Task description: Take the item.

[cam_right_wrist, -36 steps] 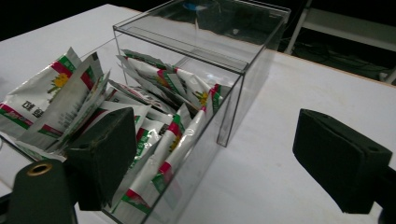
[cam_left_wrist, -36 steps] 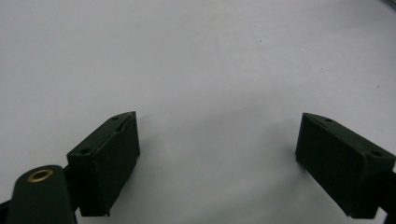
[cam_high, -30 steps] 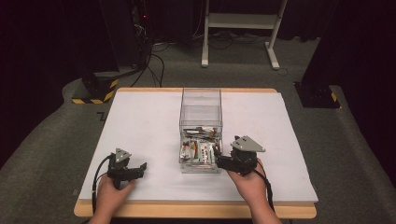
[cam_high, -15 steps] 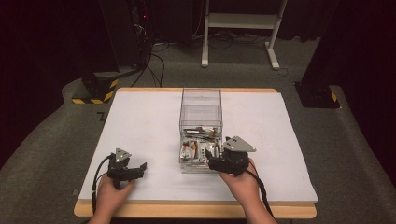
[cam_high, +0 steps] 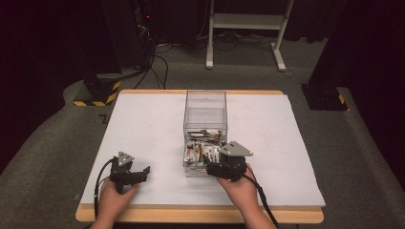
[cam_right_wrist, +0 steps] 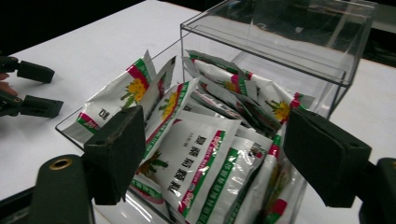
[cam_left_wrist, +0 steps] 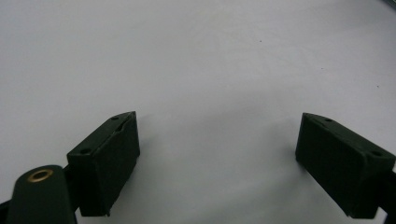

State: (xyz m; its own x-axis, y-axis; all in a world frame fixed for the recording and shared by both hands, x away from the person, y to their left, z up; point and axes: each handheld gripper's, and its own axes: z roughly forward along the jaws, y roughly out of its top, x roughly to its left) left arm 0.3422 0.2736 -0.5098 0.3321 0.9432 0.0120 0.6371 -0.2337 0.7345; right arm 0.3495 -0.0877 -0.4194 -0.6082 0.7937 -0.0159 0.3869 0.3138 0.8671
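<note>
A clear plastic box (cam_high: 205,110) stands mid-table with its drawer (cam_high: 187,168) pulled out toward me. The drawer holds several white, green and red sachets (cam_high: 201,151). My right gripper (cam_high: 210,167) hovers at the drawer's near right end, pointing left over it. In the right gripper view its jaws (cam_right_wrist: 215,154) stand wide apart above the sachets (cam_right_wrist: 196,158), and the pads press on nothing. They have just been closing a little. My left gripper (cam_high: 143,172) rests on the white table at the near left, open (cam_left_wrist: 217,154) with bare tabletop between its jaws.
The white tabletop (cam_high: 143,129) has bare room left and right of the box. On the floor beyond are a white stand (cam_high: 243,28), a black-and-yellow base with cables (cam_high: 98,93) and a dark base (cam_high: 325,98). My left gripper (cam_right_wrist: 32,88) is at the right gripper view's left edge.
My right gripper has moved left, from beside the drawer to over its near end. The left gripper has stayed where it was.
</note>
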